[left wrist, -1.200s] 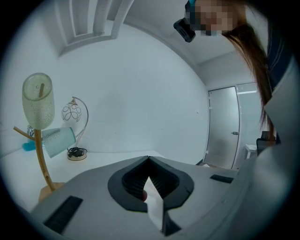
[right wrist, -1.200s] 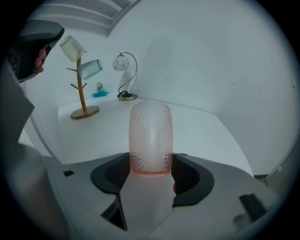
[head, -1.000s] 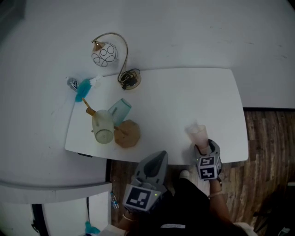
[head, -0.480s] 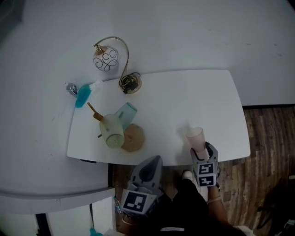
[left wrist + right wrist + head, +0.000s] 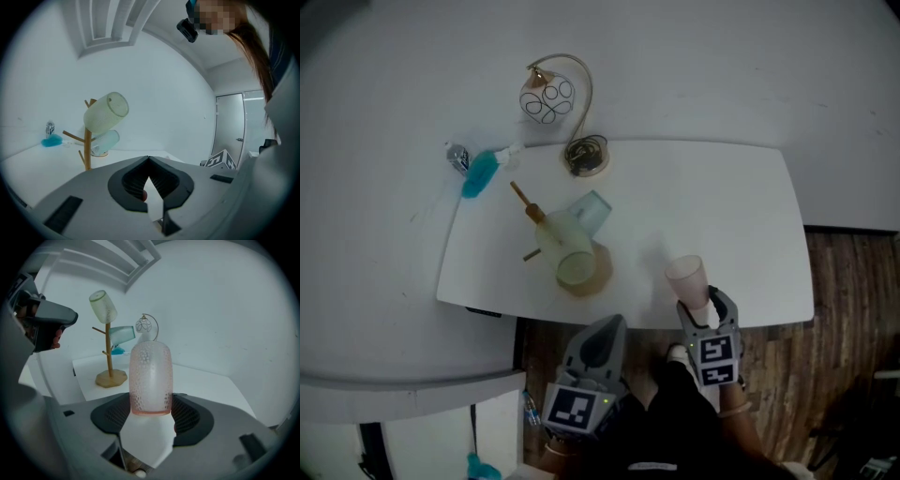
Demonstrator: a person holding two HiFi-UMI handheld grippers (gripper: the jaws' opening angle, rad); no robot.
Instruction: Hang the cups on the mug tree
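Two cups already hang on the mug tree (image 5: pixel 108 352): a pale green cup (image 5: pixel 103 306) on top and a teal cup (image 5: pixel 122 335) on a lower peg. The third, a dimpled pink cup (image 5: pixel 151 378), is clamped between the jaws of the right gripper (image 5: pixel 150 405) above the near edge of the white table (image 5: pixel 722 206), well apart from the tree, so one hanging is left. The left gripper (image 5: pixel 149 187) is closed and empty. A gold arched lamp (image 5: pixel 548 98) stands at the far edge (white walls behind, wooden floor (image 5: pixel 853 309) at the right).
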